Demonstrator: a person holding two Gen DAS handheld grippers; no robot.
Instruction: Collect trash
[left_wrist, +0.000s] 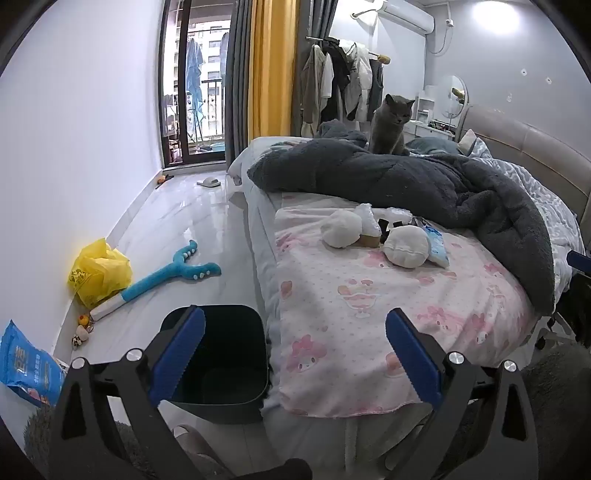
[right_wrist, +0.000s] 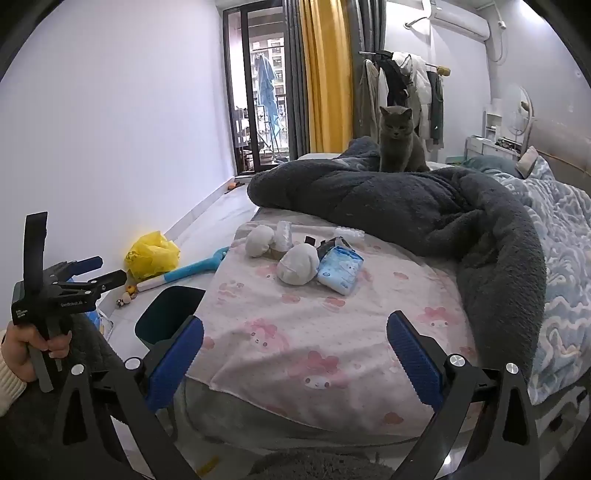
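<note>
Trash lies in a cluster on the pink cartoon-print blanket (right_wrist: 295, 332): two white crumpled wads (right_wrist: 297, 266) (left_wrist: 406, 245), a clear plastic cup (right_wrist: 284, 234), a blue tissue pack (right_wrist: 340, 273) (left_wrist: 437, 247) and a dark wrapper (right_wrist: 328, 245). A dark bin (left_wrist: 218, 354) (right_wrist: 170, 314) stands on the floor against the bed's near left corner. My left gripper (left_wrist: 295, 332) is open and holds nothing, hovering over the bin and the bed edge. My right gripper (right_wrist: 295, 332) is open over the blanket, well short of the trash. The left gripper (right_wrist: 107, 271) also shows at left, held by a hand.
A grey cat (right_wrist: 399, 144) sits on the rumpled dark duvet (right_wrist: 424, 206) behind the trash. On the floor by the wall lie a yellow plastic bag (left_wrist: 99, 271), a blue toy stick (left_wrist: 173, 269) and a blue packet (left_wrist: 26, 369). A clothes rack (left_wrist: 343, 81) stands beyond the bed.
</note>
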